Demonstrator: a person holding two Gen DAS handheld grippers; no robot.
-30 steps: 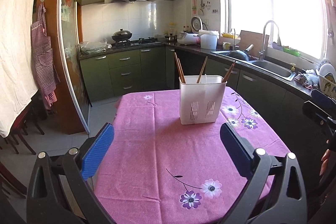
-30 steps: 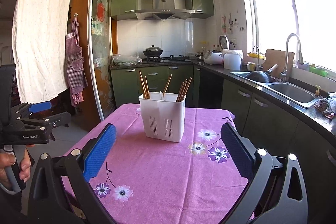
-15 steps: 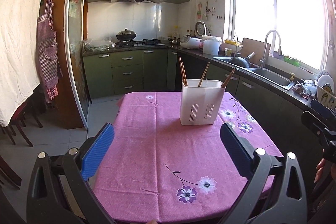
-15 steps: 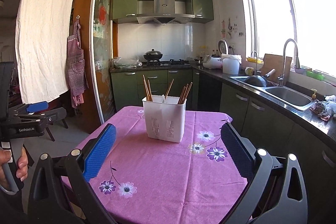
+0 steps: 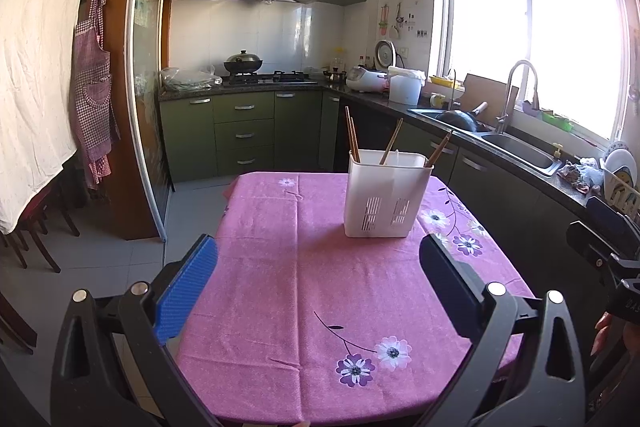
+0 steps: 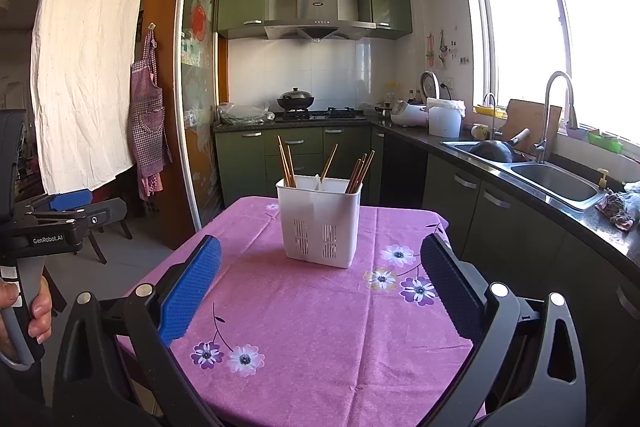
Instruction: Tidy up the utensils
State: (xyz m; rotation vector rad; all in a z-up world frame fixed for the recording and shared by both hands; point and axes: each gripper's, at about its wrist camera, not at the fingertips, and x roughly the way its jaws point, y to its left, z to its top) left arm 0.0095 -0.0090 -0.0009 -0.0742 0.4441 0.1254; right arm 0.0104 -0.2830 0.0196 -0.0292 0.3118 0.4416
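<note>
A white plastic utensil holder (image 5: 383, 202) (image 6: 320, 221) stands upright on a table with a pink flowered cloth (image 5: 280, 267) (image 6: 304, 311). Several wooden chopsticks (image 5: 353, 142) (image 6: 286, 163) lean out of its compartments. My left gripper (image 5: 318, 267) is open, held well back from the holder over the near half of the table, nothing between its fingers. My right gripper (image 6: 320, 267) is open too, also short of the holder and empty. The right wrist view catches the left gripper's body (image 6: 60, 223) at the far left, held by a hand (image 6: 28, 311).
Green kitchen cabinets (image 5: 244, 135) and a dark counter with a sink (image 5: 516, 153), tap (image 6: 554, 107), pan, rice cooker and white bucket (image 5: 405, 85) run behind and to the right of the table. A checked apron (image 5: 92, 95) hangs at left beside a white sheet. Chairs (image 5: 32, 231) stand on the grey floor at left.
Both grippers have drawn back and tilted up a little, so the holder looks smaller and more ceiling shows. Both stay open and empty; the holder has not moved.
</note>
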